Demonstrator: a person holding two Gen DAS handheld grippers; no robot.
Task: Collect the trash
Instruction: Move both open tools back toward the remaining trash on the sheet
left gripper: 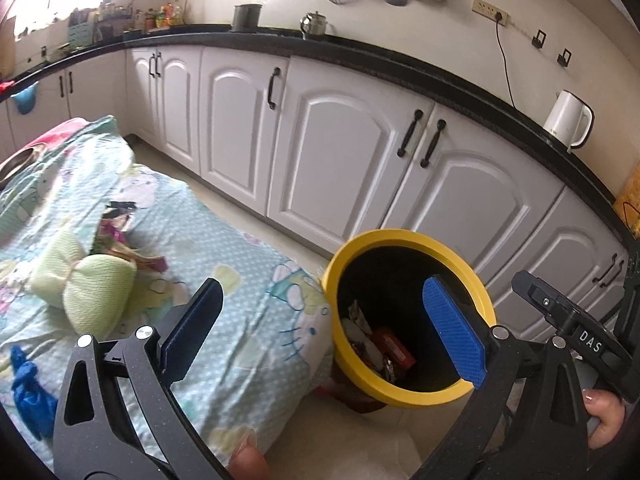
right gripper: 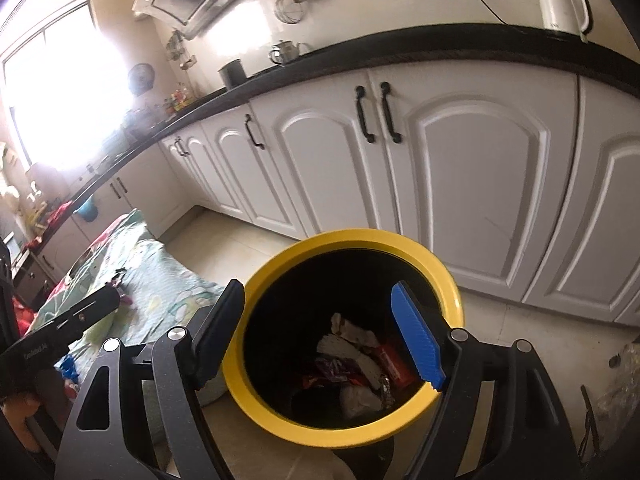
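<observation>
A black trash bin with a yellow rim (left gripper: 400, 236) stands on the floor beside a low surface under a cartoon-print cloth (left gripper: 240, 264). Wrappers and crumpled paper (right gripper: 352, 356) lie in the bin. My right gripper (right gripper: 318, 290) hangs open right above the bin's mouth (right gripper: 352, 236), with nothing between its blue pads. My left gripper (left gripper: 322, 286) is wide open and empty over the gap between cloth and bin. On the cloth lie colourful wrappers (left gripper: 116, 232), a green knitted piece (left gripper: 92, 288) and a blue glove (left gripper: 28, 392).
White cabinets (left gripper: 336, 152) under a black counter run close behind the bin. A white kettle (left gripper: 568, 120) stands on the counter. Pale floor tiles (right gripper: 224, 236) lie between cabinets and cloth. A person's fingers (left gripper: 604, 420) grip the other gripper's handle at the lower right.
</observation>
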